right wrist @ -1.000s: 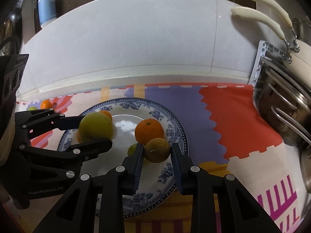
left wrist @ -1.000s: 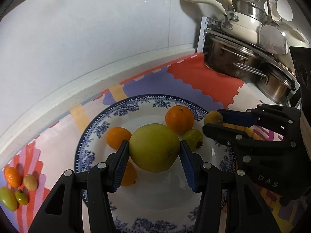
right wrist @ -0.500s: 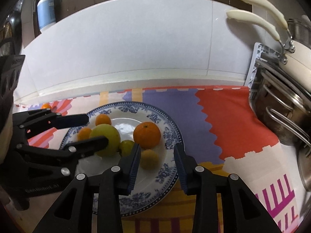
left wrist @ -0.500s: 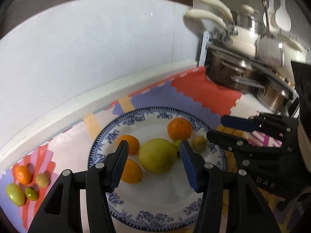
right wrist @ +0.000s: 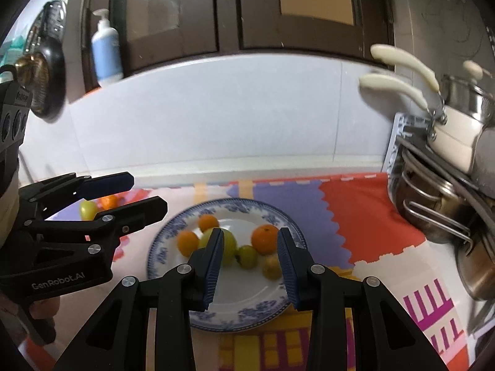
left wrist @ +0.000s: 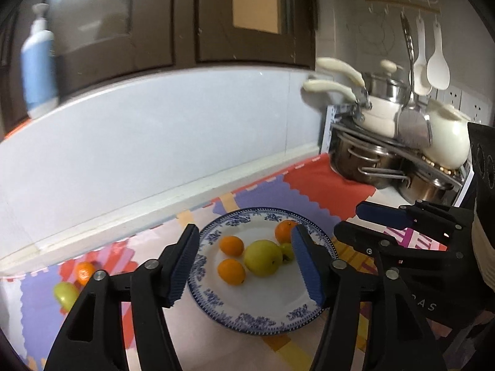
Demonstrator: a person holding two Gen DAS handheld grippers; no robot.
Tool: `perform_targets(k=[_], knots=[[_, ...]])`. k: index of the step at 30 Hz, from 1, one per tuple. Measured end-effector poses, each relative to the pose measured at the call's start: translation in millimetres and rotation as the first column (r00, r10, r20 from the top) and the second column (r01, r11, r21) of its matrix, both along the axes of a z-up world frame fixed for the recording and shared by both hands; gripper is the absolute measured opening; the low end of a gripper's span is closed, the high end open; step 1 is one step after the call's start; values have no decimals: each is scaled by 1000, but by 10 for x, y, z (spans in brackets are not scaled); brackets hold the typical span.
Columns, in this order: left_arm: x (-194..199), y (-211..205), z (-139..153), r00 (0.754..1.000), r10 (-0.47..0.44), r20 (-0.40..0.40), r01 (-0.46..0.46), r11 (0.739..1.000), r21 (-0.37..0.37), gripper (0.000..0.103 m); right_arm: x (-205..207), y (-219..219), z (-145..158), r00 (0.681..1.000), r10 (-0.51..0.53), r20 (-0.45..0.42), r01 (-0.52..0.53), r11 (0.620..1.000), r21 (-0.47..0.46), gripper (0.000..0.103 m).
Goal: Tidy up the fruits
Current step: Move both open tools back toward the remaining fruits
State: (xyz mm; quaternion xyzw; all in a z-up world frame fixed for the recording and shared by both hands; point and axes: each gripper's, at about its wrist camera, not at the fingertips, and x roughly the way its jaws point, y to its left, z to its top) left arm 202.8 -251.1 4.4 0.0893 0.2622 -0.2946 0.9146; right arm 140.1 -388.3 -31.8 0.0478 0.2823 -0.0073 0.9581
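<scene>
A blue-patterned white plate (left wrist: 247,312) (right wrist: 247,312) lies on the colourful mat. On it sit a large yellow-green fruit (left wrist: 263,258) (right wrist: 229,243), several oranges (left wrist: 231,271) (right wrist: 264,238), a small green fruit (right wrist: 247,256) and a small yellow-brown fruit (right wrist: 271,266). My left gripper (left wrist: 244,266) is open and empty, raised above the plate; it also shows in the right wrist view (right wrist: 136,196). My right gripper (right wrist: 250,262) is open and empty above the plate's front; it also shows in the left wrist view (left wrist: 365,221).
An orange (left wrist: 84,272) and a green fruit (left wrist: 65,293) lie on the mat left of the plate. A rack of steel pots (left wrist: 383,157) (right wrist: 439,204) stands at the right. A white tiled wall runs behind; a soap bottle (right wrist: 105,50) stands on its ledge.
Both grippers opened, left the large yellow-green fruit and the small yellow-brown fruit on the plate, and rose up and back from it.
</scene>
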Motion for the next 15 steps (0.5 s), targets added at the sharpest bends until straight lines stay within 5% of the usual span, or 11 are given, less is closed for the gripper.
perform_targets(k=[4,7,15], knots=[[-138,230,99,997,76,16,-76,997,-13,75,-100,132,115,1000,14,26,-14,1000,-4,36],[-227,409,155,991,132,32,-131,991,-27,82,-181,257,202,998,17,52,-16,1000,-7,53],[-516,974,274,964,253,79,-249,967,-55,93,-298,631,329,994,63,84,-62,998,-16,64]])
